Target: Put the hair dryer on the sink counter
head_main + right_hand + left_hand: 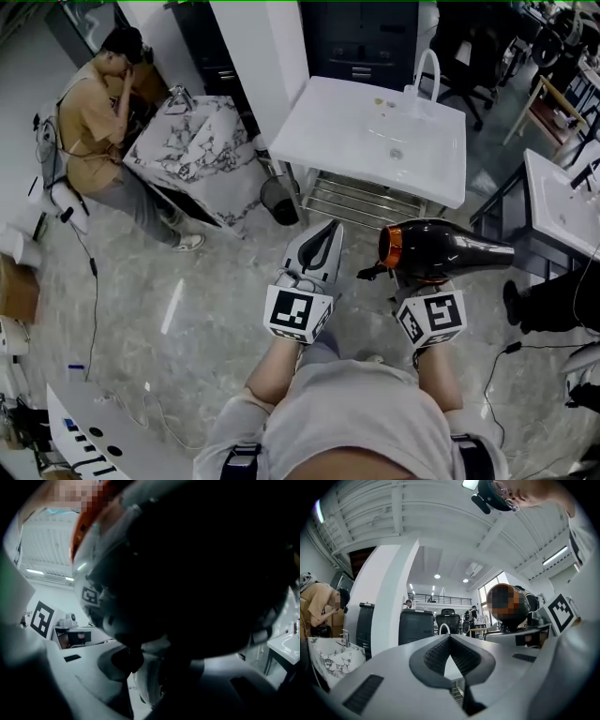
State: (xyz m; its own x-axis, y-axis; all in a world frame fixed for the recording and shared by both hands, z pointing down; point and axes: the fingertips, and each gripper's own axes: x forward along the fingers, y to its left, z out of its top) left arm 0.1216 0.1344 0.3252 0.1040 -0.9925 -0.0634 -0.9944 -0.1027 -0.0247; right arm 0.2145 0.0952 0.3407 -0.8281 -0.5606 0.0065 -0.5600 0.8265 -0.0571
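A black hair dryer (441,251) with an orange ring at its back hangs in the air over the floor, short of the white sink counter (328,131). My right gripper (412,286) is shut on its handle from below. In the right gripper view the hair dryer (187,564) fills nearly the whole picture, and its handle runs down between the jaws. My left gripper (323,234) is beside it on the left, shut with nothing held. In the left gripper view its jaw tips meet, and the hair dryer (508,606) shows at the right.
The counter has a basin and a faucet (427,75) at the back, with a metal rack (361,202) underneath. A dark bin (279,200) stands by its left leg. A marbled sink (197,150) and a seated person (94,122) are at the left. Another white sink (562,202) is at the right.
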